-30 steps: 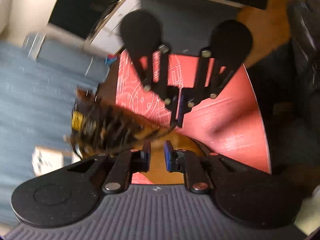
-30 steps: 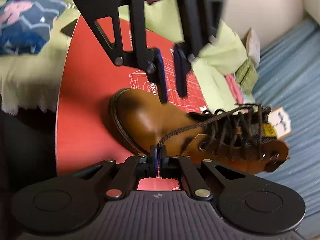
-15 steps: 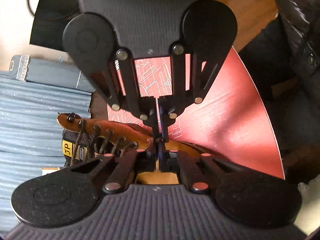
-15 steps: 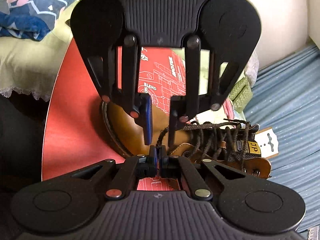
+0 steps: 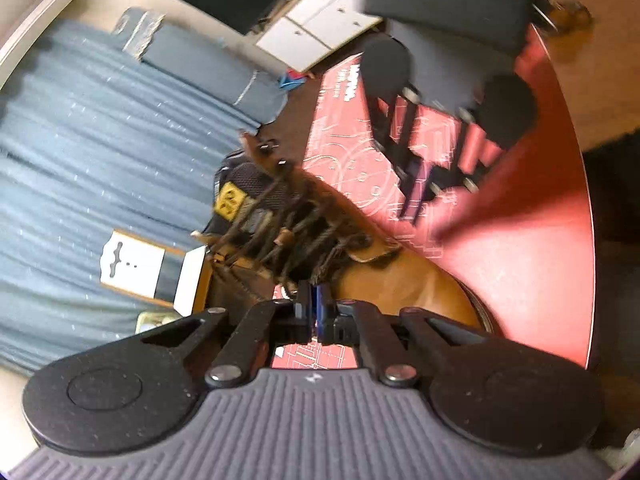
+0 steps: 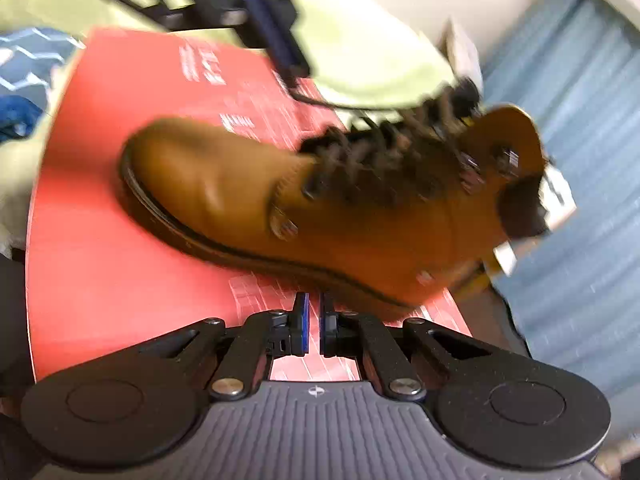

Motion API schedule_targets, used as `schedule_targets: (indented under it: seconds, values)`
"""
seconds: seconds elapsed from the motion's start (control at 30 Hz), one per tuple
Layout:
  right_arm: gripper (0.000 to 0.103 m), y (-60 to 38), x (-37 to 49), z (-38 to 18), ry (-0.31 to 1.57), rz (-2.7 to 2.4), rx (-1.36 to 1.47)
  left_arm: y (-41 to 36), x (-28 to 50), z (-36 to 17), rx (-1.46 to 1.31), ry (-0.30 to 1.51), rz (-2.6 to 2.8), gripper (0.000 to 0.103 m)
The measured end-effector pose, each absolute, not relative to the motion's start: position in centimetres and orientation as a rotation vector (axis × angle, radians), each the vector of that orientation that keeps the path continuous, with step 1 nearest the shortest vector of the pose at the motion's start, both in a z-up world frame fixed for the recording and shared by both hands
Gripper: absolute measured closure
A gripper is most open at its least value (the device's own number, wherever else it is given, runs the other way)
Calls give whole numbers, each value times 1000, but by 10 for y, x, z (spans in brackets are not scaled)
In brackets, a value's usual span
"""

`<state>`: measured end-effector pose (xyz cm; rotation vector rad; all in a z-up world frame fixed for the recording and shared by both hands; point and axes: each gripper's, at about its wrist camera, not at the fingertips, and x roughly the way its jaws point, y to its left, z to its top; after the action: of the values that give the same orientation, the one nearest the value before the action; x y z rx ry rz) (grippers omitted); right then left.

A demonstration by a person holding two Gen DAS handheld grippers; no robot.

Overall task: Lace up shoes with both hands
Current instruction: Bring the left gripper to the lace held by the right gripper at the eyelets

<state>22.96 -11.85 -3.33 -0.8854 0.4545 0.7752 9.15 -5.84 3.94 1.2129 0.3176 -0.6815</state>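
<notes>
Boot (image 6: 320, 208) on red mat (image 6: 100, 280) — left gripper (image 5: 314, 304) pinches its lace (image 6: 316, 101) (right gripper (image 6: 314, 308) closed, empty).

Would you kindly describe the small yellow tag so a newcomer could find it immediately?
Start at the red mat, where a tan leather boot lies. Follow its dark laces up to the black mesh tongue; the yellow tag sits there, the only bright yellow patch on the boot.

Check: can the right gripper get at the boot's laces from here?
Probably yes: the right gripper sits by the boot, nothing lies between it and the laces, and the left gripper is across the boot.
</notes>
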Motion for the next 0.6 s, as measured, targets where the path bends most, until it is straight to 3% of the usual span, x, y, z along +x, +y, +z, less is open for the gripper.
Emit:
schedule_targets:
  seconds: [0.6]
  values:
    - [99, -48, 219, -37, 338, 976, -837, -61, 64, 69, 1095, 280, -569, 101]
